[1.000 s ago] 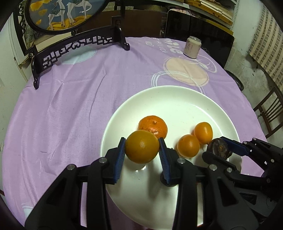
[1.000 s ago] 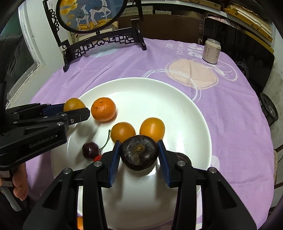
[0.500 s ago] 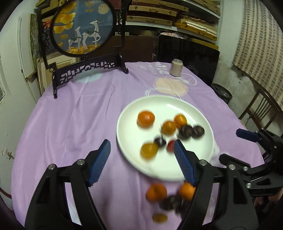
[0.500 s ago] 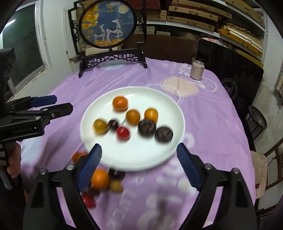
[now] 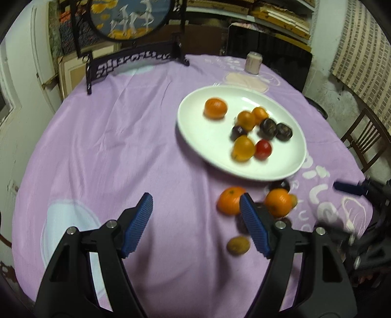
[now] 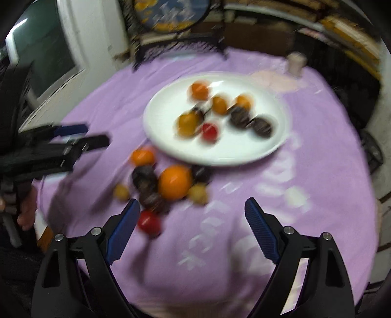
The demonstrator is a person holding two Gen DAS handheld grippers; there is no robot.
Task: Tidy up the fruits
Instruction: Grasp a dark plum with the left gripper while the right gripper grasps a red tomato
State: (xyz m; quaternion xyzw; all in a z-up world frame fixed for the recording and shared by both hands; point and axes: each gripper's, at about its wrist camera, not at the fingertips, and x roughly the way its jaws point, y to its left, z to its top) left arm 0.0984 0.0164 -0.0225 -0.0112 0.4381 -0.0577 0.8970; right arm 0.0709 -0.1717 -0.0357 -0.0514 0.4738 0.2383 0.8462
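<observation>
Fruits (image 6: 174, 182) beside plate (image 5: 207, 151); red one only in right view; both grippers spread, empty.

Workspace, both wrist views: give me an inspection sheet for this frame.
Surface: round table under a purple cloth.
Job's things: white plate holding oranges, dark fruits and a red one; loose fruit pile on the cloth beside it.
Clutter: can, framed deer picture on stand.
Grippers: left gripper and right gripper open, empty.
Cables: nothing seen.
Surroundings: shelves, wooden chair.
</observation>
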